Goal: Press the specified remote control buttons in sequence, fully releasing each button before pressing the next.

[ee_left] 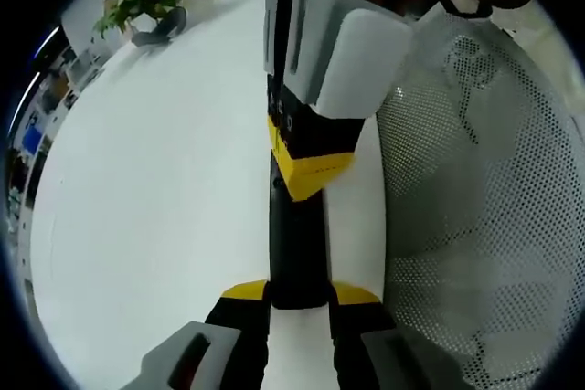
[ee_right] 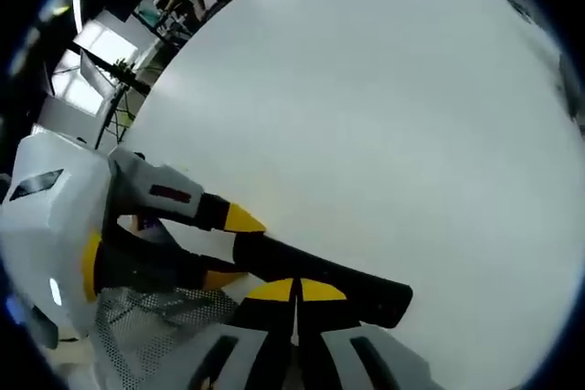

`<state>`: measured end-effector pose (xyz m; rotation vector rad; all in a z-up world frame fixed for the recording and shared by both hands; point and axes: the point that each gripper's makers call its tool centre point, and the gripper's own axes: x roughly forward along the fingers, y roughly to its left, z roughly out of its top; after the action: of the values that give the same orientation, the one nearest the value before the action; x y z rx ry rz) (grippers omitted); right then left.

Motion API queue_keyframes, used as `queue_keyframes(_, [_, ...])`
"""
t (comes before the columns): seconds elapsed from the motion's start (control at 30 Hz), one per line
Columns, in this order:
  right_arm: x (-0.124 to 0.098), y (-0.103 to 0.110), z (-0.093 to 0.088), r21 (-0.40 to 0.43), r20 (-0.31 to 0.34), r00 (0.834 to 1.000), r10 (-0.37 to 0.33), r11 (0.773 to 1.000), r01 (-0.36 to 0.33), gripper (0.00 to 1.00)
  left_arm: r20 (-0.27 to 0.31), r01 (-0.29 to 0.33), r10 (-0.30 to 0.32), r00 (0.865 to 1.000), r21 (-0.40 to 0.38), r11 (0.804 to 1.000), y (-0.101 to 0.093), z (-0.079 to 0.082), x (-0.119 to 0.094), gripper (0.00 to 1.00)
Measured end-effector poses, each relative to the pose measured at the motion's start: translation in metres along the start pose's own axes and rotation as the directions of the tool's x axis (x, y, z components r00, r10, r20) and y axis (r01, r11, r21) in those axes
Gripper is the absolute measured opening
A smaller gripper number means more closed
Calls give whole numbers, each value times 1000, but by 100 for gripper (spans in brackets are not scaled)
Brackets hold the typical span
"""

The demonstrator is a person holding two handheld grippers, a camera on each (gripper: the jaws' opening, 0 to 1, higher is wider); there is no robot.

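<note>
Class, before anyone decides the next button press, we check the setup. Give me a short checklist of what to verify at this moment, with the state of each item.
1. Left gripper grips the black remote control between its jaws: ok.
2. Right gripper has its jaws shut, yellow tips together, ready to press: ok.
3. Right gripper's tip is at the remote control: ok in the left gripper view.
4. The previous button is fully released: cannot tell, contact is hidden.
5. The tip is over the correct button: cannot tell, no buttons can be made out.
6. The remote control is in sight over the white table: ok, in both views.
</note>
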<state>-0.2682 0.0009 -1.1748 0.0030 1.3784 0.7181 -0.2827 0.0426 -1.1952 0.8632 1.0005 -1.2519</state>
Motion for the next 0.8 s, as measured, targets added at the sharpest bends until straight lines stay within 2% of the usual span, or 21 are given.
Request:
queue_keyframes(0.27, [6,-1,-7,14,-11,1000,-7,1000,7,0,3,-10,10,1000,-6,1000,-1,0,0,25])
queue_keyframes(0.57, [10,-6,-4,31,-17,1000,-16,999,16,0,11,-12,12,1000,-12,1000,-1,0,0,25])
queue_keyframes(0.8, [11,-5,-3,32,-60,998,-33,999,35,0,6,-7,7,1000,-14,1000,0,0,0,25])
